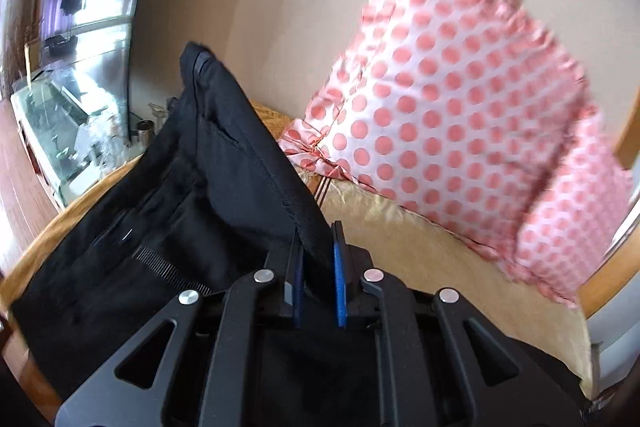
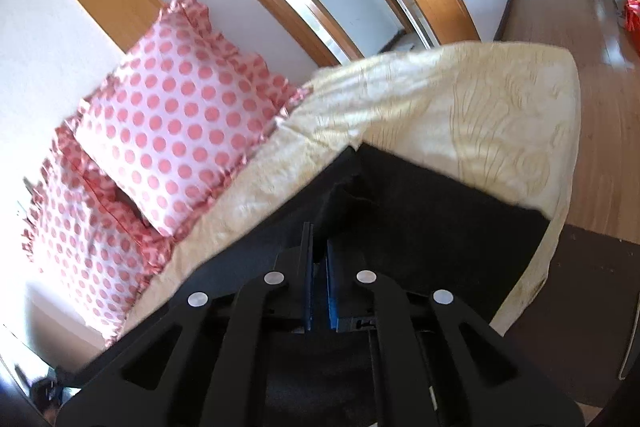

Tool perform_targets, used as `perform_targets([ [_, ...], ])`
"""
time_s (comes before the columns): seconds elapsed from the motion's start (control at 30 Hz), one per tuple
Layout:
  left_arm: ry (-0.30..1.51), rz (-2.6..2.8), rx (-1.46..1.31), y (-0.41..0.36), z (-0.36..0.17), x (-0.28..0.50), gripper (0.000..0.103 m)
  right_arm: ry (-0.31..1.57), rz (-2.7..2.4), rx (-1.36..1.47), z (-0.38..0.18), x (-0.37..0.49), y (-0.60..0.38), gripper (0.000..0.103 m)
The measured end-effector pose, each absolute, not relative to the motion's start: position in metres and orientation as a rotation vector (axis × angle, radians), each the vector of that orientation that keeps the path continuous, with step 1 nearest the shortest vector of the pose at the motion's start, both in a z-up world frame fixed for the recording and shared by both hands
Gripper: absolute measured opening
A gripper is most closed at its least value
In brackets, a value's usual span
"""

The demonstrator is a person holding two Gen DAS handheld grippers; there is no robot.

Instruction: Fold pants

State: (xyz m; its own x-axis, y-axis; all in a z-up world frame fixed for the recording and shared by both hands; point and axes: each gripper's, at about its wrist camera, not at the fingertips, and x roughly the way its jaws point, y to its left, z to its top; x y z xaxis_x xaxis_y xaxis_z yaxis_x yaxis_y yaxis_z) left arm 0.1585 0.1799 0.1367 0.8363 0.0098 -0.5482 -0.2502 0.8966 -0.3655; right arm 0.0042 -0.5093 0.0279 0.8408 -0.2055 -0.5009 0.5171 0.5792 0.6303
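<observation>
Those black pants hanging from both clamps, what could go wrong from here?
1. The left gripper pinches only a narrow fold of the black pants, so the cloth might slip out.
2. The polka-dot pillows sit close by on the bed cover; a swinging leg could land on them and fold crooked.

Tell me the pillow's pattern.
Pink dots on white pillow, frilled edge; clearest in right wrist view.

I find nothing to read in either view. My left tool (image 1: 318, 259) and my right tool (image 2: 319, 259) carry no brand or number on their black frames or blue pads. The black pants (image 1: 224, 163) show no legible tag, and the dotted pillow (image 1: 440, 99) at two o'clock bears only its pattern, no lettering.
</observation>
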Motion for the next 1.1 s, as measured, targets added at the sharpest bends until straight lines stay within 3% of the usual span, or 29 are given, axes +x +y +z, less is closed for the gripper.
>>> perform_targets([
  [0.2, 0.526, 0.213, -0.491, 0.179, 0.088, 0.037, 0.012, 0.365, -0.483, 0.871, 0.028, -0.024, -0.524, 0.006],
  [0.43, 0.595, 0.277, -0.545, 0.186, 0.034, 0.004, 0.012, 0.467, -0.495, 0.966, -0.003, -0.031, -0.537, 0.006],
  [0.53, 0.583, 0.279, -0.526, 0.184, 0.033, 0.004, 0.019, 0.476, -0.471, 1.042, -0.009, -0.034, -0.541, 0.018],
  [0.57, 0.580, 0.277, -0.523, 0.184, 0.033, 0.004, 0.025, 0.471, -0.461, 1.058, -0.010, -0.035, -0.542, 0.027],
  [0.73, 0.583, 0.259, -0.535, 0.181, 0.033, 0.010, 0.032, 0.464, -0.475, 1.032, -0.008, -0.033, -0.539, 0.030],
  [0.83, 0.589, 0.253, -0.552, 0.182, 0.032, 0.012, 0.034, 0.490, -0.505, 0.944, -0.004, -0.022, -0.536, 0.026],
  [0.87, 0.591, 0.252, -0.556, 0.183, 0.031, 0.013, 0.035, 0.508, -0.488, 0.915, -0.003, -0.015, -0.536, 0.007],
  [0.9, 0.592, 0.250, -0.557, 0.183, 0.031, 0.014, 0.035, 0.508, -0.471, 0.902, 0.000, -0.012, -0.538, 0.002],
  [1.1, 0.608, 0.237, -0.561, 0.181, 0.029, 0.017, 0.038, 0.382, -0.529, 0.790, 0.035, -0.040, -0.533, 0.002],
])
